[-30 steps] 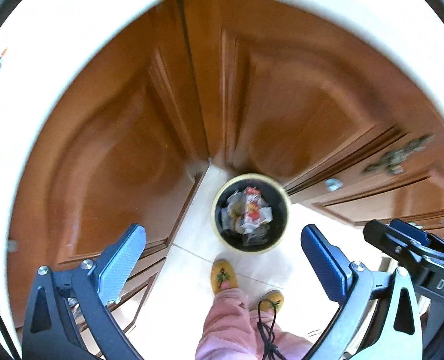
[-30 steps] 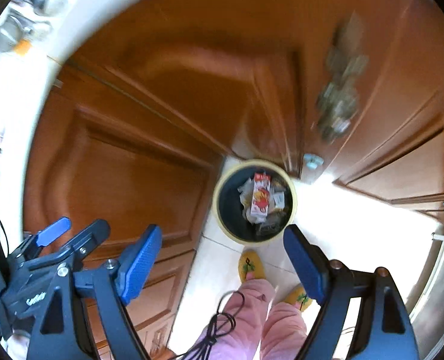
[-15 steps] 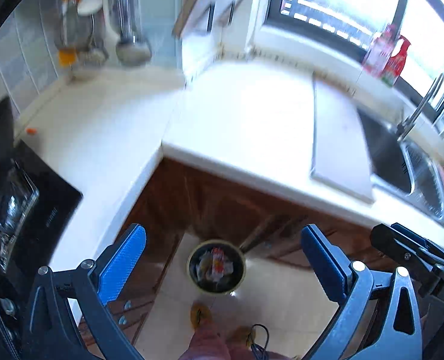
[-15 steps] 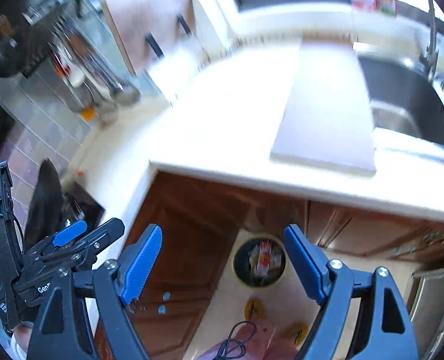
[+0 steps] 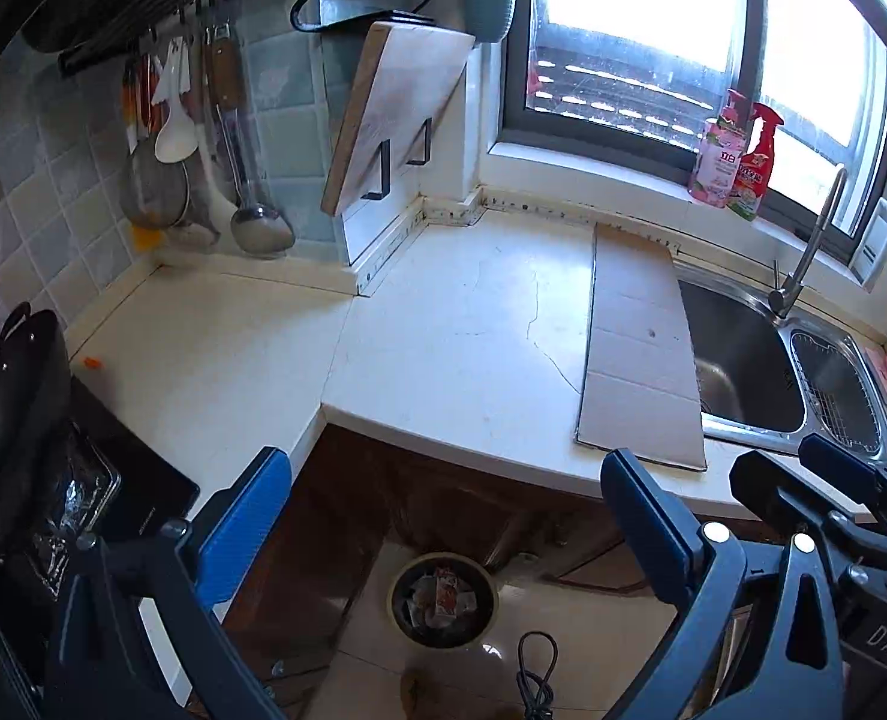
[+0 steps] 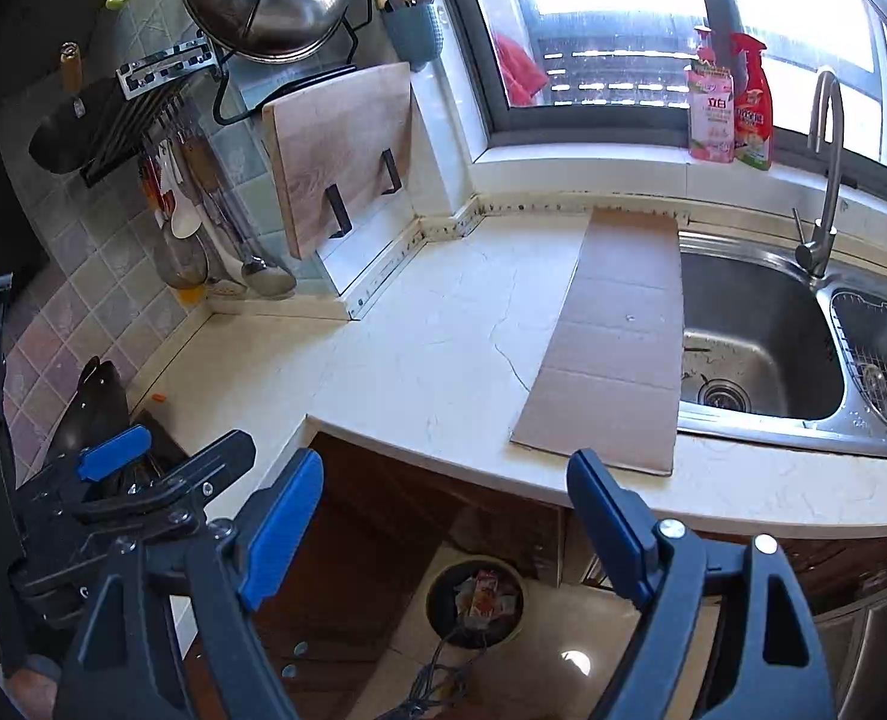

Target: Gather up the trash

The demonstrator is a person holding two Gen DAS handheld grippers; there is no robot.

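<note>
A round bin (image 5: 442, 599) with wrappers and a red-and-white carton in it stands on the tiled floor below the counter; it also shows in the right wrist view (image 6: 475, 597). My left gripper (image 5: 446, 519) is open and empty, high above the bin. My right gripper (image 6: 445, 519) is open and empty, also above the bin. A flat cardboard sheet (image 5: 638, 348) lies on the white counter (image 5: 443, 324) next to the sink; the right wrist view shows it too (image 6: 614, 339). A tiny orange scrap (image 5: 91, 363) lies on the counter near the stove.
A steel sink (image 6: 755, 336) with a tap (image 6: 824, 180) is at the right. A cutting board (image 6: 341, 150) leans on the wall. Utensils (image 5: 203, 138) hang at the left. A black wok (image 5: 11, 396) sits on the stove. Two bottles (image 5: 737, 156) stand on the sill.
Both grippers have risen and tilted up from facing the bin and cabinet doors to looking over the counter. The bin now looks small and low in both views. The jaws stayed open.
</note>
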